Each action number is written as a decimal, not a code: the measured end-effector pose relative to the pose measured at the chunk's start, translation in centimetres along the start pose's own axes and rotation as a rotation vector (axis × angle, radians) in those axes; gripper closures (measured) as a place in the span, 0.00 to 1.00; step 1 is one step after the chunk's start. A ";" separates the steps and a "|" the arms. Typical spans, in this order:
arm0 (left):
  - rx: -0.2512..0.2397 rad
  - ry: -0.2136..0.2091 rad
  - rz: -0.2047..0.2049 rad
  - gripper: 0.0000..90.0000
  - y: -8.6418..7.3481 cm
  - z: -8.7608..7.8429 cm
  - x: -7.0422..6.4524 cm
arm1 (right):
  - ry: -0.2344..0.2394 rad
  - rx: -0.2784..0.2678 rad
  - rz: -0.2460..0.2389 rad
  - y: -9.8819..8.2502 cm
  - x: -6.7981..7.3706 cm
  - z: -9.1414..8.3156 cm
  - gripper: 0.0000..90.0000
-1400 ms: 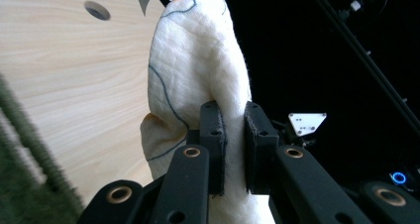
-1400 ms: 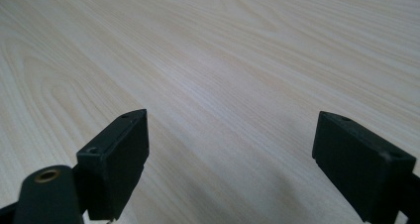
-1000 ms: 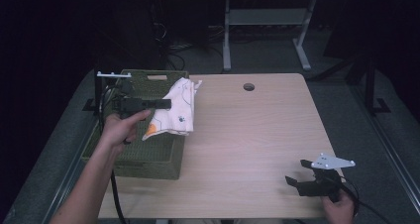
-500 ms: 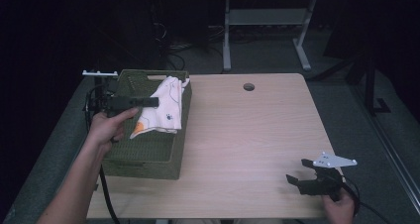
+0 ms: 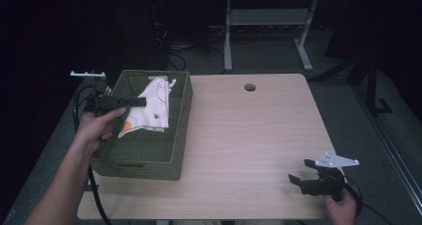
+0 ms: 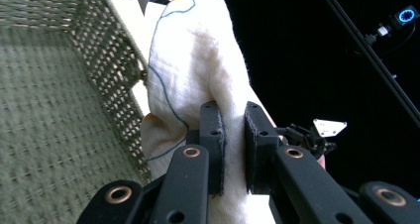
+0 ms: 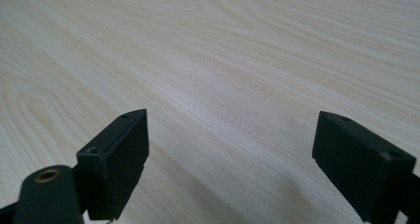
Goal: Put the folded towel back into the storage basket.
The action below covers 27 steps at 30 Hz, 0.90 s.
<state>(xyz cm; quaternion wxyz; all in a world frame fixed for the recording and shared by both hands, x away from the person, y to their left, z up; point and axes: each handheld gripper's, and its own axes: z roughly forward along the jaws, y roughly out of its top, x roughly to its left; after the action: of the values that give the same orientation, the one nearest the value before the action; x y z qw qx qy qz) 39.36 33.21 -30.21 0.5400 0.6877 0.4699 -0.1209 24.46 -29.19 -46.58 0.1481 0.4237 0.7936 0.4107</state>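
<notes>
Counting from the left, I see one green woven basket (image 5: 164,158), one white cloth (image 5: 149,108), one wooden table (image 5: 249,145) and two grippers. My left gripper (image 5: 142,102) hangs over the basket's left side with its jaws pinched tight on the cloth, which droops into the basket. The left gripper view (image 6: 233,140) adds what the high view cannot: a thin fold of cloth (image 6: 198,65) sits between the pads, blue outlines printed on it, basket wall (image 6: 114,75) beside. My right gripper (image 5: 301,172) sits near the table's front right corner, well apart, its jaws spread wide over bare wood (image 7: 223,60).
</notes>
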 end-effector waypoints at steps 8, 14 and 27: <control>0.008 0.031 -0.020 0.91 -0.2 -0.3 2.0 | 0.012 0.015 -0.005 0.0 0.0 0.2 0.16; 0.040 0.050 -0.013 0.91 -0.2 0.3 2.8 | 0.017 0.012 -0.011 0.0 0.1 0.2 0.16; 0.083 0.080 -0.019 0.91 -0.6 0.7 4.3 | 0.023 0.018 -0.015 0.0 0.1 0.2 0.16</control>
<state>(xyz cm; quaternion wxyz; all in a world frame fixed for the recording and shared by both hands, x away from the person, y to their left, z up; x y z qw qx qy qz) 41.42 34.79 -33.78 0.4906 0.7092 0.4925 -0.1177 24.52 -29.02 -46.73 0.1382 0.4143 0.8021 0.4073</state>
